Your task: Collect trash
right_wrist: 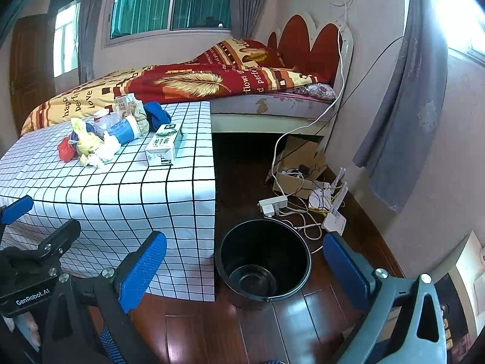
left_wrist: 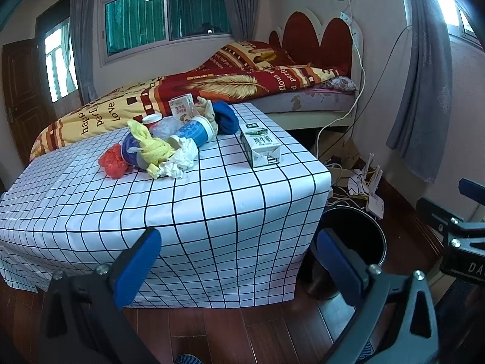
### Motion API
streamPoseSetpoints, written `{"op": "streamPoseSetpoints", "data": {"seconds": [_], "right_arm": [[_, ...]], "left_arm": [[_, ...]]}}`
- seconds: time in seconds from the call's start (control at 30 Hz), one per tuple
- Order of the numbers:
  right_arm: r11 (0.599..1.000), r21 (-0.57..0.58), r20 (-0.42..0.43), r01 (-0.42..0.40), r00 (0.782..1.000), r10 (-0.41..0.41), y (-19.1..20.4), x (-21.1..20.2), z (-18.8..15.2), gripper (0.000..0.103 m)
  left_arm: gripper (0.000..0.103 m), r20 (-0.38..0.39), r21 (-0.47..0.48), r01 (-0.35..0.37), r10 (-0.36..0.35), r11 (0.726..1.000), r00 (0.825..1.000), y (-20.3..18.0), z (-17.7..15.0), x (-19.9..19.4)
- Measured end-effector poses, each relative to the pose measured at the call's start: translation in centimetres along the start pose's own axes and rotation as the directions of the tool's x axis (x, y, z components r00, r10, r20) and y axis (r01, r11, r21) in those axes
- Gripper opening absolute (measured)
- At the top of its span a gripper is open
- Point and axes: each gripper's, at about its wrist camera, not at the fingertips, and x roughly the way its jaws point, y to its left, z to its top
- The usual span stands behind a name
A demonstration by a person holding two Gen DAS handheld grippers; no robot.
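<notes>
On a table with a white checked cloth lies a heap of trash: a red crumpled bag, crumpled white paper, yellow cloth, a blue-and-white paper cup and a small carton. A green-and-white milk carton lies apart near the table's right edge. An empty black bucket stands on the floor to the right of the table. My left gripper is open in front of the table, holding nothing. My right gripper is open above the bucket, holding nothing.
A bed with a red and yellow quilt runs behind the table. A power strip, cables, a white router and a cardboard box clutter the wooden floor by the wall. Grey curtains hang at right.
</notes>
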Motion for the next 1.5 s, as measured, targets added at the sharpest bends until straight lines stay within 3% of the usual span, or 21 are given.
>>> {"op": "streamPoseSetpoints", "data": {"seconds": [1.5], "right_arm": [[1.0, -0.006, 0.001, 0.011, 1.0, -0.011, 0.01, 0.19, -0.18, 0.103]], "left_arm": [[0.103, 0.0, -0.017, -0.002, 0.002, 1.0, 1.0, 0.81, -0.45, 0.02]]}}
